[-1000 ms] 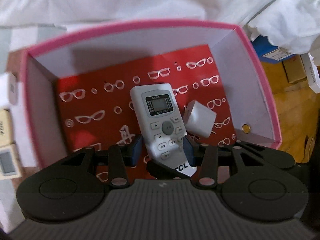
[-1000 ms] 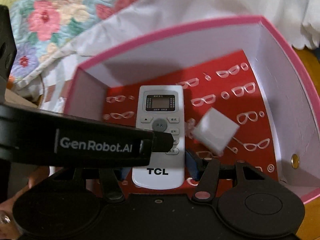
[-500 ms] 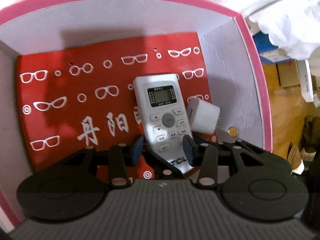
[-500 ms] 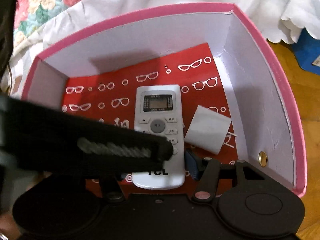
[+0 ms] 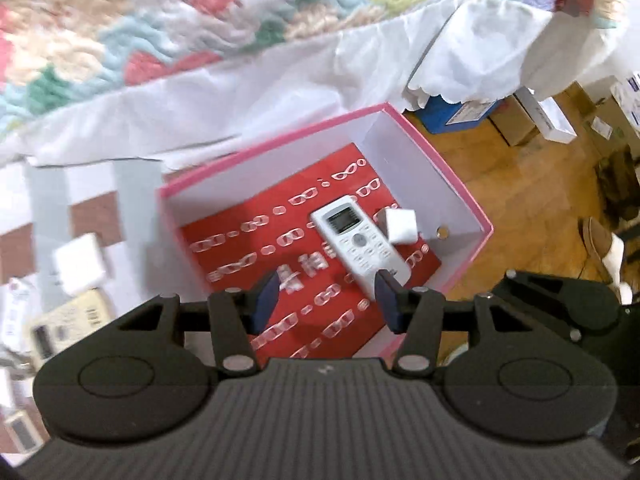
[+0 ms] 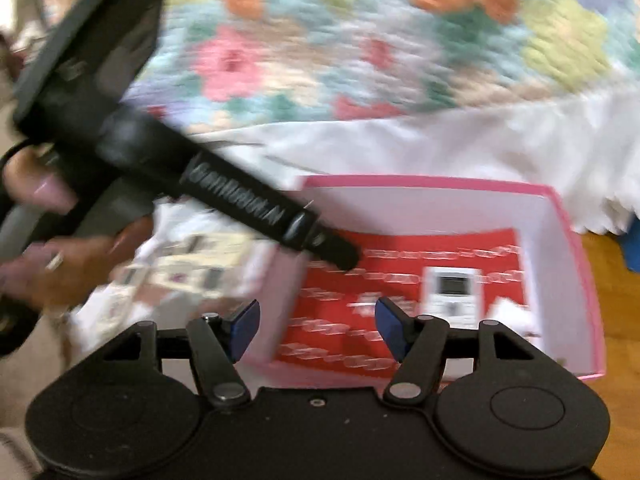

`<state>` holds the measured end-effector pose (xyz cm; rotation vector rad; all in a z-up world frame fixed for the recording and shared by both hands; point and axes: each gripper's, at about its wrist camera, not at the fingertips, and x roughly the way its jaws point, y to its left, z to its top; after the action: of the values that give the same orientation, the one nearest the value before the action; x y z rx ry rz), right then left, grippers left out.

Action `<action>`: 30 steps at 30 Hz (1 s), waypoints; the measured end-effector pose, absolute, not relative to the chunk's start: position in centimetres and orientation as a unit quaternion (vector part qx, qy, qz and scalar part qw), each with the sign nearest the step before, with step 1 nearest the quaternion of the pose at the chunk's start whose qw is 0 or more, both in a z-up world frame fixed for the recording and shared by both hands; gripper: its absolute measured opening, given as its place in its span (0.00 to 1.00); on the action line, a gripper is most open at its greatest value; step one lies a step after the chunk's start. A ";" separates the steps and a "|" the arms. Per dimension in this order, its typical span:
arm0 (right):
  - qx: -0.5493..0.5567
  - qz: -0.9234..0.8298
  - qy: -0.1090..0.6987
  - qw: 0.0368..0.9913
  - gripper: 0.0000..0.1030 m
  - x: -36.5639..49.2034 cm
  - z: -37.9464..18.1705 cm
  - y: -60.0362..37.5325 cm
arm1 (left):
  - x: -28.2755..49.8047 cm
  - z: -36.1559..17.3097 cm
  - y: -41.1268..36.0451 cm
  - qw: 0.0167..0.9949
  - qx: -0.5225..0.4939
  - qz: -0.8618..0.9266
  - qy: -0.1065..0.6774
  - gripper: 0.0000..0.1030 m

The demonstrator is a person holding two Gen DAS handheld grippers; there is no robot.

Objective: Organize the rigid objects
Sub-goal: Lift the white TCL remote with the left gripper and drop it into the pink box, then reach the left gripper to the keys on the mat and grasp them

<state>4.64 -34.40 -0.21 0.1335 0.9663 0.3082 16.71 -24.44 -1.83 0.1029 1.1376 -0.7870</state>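
A white remote control (image 5: 360,246) lies inside the pink box (image 5: 460,188) on its red, glasses-printed floor, with a white cube charger (image 5: 400,226) beside it. My left gripper (image 5: 326,306) hangs well above the box, its jaws opening with nothing between them. In the right wrist view the remote control (image 6: 452,296) and the charger (image 6: 512,314) show blurred in the pink box (image 6: 576,248). My right gripper (image 6: 316,324) is also raised, jaws opening and empty. The left tool's black body (image 6: 240,204) crosses that view, held by a person's hand (image 6: 76,268).
Left of the box lie a white adapter (image 5: 80,264), a beige remote (image 5: 64,332) and more small devices (image 6: 188,264). A floral quilt (image 5: 200,20) with a white sheet (image 5: 280,92) fills the back. Cardboard boxes (image 5: 516,120) stand on the wooden floor (image 5: 532,208) at right.
Both grippers have lifted up and back out of the pink box, leaving the remote lying inside. Both sets of jaws stand wider. The views have rolled and are motion-blurred.
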 end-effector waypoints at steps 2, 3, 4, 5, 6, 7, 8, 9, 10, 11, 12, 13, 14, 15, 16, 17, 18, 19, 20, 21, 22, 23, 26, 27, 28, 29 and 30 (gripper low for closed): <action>0.049 0.179 0.457 0.870 0.67 4.0 0.6 -32.2 | 16.3 -0.7 -22.0 0.776 0.054 -0.364 0.511 0.52; 0.046 0.193 0.455 0.868 0.67 3.9 0.7 -31.1 | 15.9 -0.2 -20.8 0.782 0.059 -0.363 0.504 0.53; 0.046 0.206 0.453 0.866 0.68 3.6 0.9 -30.3 | 15.5 0.0 -19.7 0.787 0.062 -0.361 0.497 0.55; 0.050 0.216 0.452 0.864 0.68 3.5 1.0 -29.6 | 15.2 0.2 -18.6 0.791 0.064 -0.359 0.492 0.57; 0.054 0.225 0.451 0.862 0.68 3.5 1.0 -29.0 | 14.9 0.1 -17.5 0.793 0.062 -0.357 0.489 0.58; 0.061 0.232 0.449 0.861 0.69 3.3 0.8 -28.5 | 14.5 0.0 -16.5 0.794 0.060 -0.355 0.489 0.58; 0.068 0.235 0.451 0.858 0.70 3.5 0.5 -28.0 | 14.3 -0.3 -15.5 0.794 0.058 -0.355 0.490 0.58; 0.073 0.237 0.455 0.855 0.70 3.6 0.0 -27.3 | 14.2 -0.9 -14.6 0.795 0.055 -0.352 0.491 0.58; 0.075 0.237 0.461 0.852 0.70 3.7 -0.5 -26.5 | 14.1 -1.4 -13.8 0.797 0.051 -0.348 0.491 0.58; 0.072 0.233 0.468 0.849 0.70 4.0 -1.3 -25.7 | 14.1 -2.0 -13.3 0.799 0.045 -0.342 0.493 0.58; 0.068 0.228 0.474 0.848 0.70 3.8 -2.0 -24.9 | 14.3 -2.9 -12.6 0.800 0.035 -0.333 0.498 0.58; 0.067 0.222 0.479 0.846 0.70 4.1 -2.9 -24.2 | 14.4 -3.9 -12.2 0.800 0.026 -0.328 0.502 0.58; 0.062 0.215 0.487 0.844 0.70 4.4 -3.8 -23.4 | 14.6 -4.8 -11.8 0.801 0.016 -0.324 0.504 0.58; 0.054 0.209 0.495 0.842 0.70 4.7 -4.7 -22.6 | 14.9 -5.8 -11.5 0.801 0.006 -0.322 0.505 0.58; 0.045 0.208 0.499 0.840 0.70 4.7 -5.3 -21.7 | 15.1 -6.7 -11.4 0.799 -0.001 -0.323 0.508 0.57; 0.033 0.206 0.500 0.841 0.70 4.9 -6.2 -20.9 | 15.4 -7.6 -11.3 0.796 -0.008 -0.323 0.513 0.56; 0.018 0.201 0.500 0.842 0.70 5.1 -7.0 -20.3 | 15.7 -8.6 -11.2 0.792 -0.016 -0.321 0.519 0.56; 0.000 0.196 0.498 0.845 0.70 5.1 -7.7 -19.7 | 16.0 -9.6 -11.1 0.788 -0.022 -0.322 0.525 0.56; -0.011 0.190 0.494 0.848 0.70 5.3 -8.5 -19.2 | 16.3 -10.6 -11.0 0.786 -0.027 -0.322 0.528 0.55; -0.015 0.181 0.490 0.852 0.70 5.5 -9.3 -18.8 | 16.4 -11.3 -11.0 0.784 -0.030 -0.323 0.529 0.55; -0.017 0.171 0.487 0.856 0.70 5.8 -10.2 -18.6 | 16.6 -12.0 -11.1 0.783 -0.031 -0.325 0.529 0.55; -0.018 0.160 0.483 0.861 0.70 6.1 -11.0 -18.5 | 16.7 -12.7 -11.1 0.785 -0.029 -0.326 0.526 0.54; -0.022 0.116 0.469 0.875 0.70 6.9 -13.2 -18.4 | 16.7 -14.4 -12.0 0.791 -0.003 -0.331 0.515 0.53; -0.023 0.102 0.466 0.879 0.70 7.1 -13.7 -18.4 | 16.5 -14.8 -12.4 0.792 0.009 -0.338 0.509 0.53; -0.024 0.089 0.461 0.883 0.68 7.2 -14.1 -18.4 | 16.3 -15.1 -12.9 0.792 0.024 -0.346 0.503 0.53; -0.021 0.083 0.456 0.886 0.67 7.2 -14.4 -18.5 | 16.1 -15.4 -13.4 0.790 0.036 -0.354 0.499 0.53; -0.019 0.079 0.452 0.888 0.67 7.1 -14.6 -18.5 | 16.0 -15.7 -13.9 0.790 0.047 -0.358 0.496 0.53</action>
<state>7.13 -18.54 -14.57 -0.0396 0.9400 0.1651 16.01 -13.87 -15.74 0.1006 1.0689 -0.7705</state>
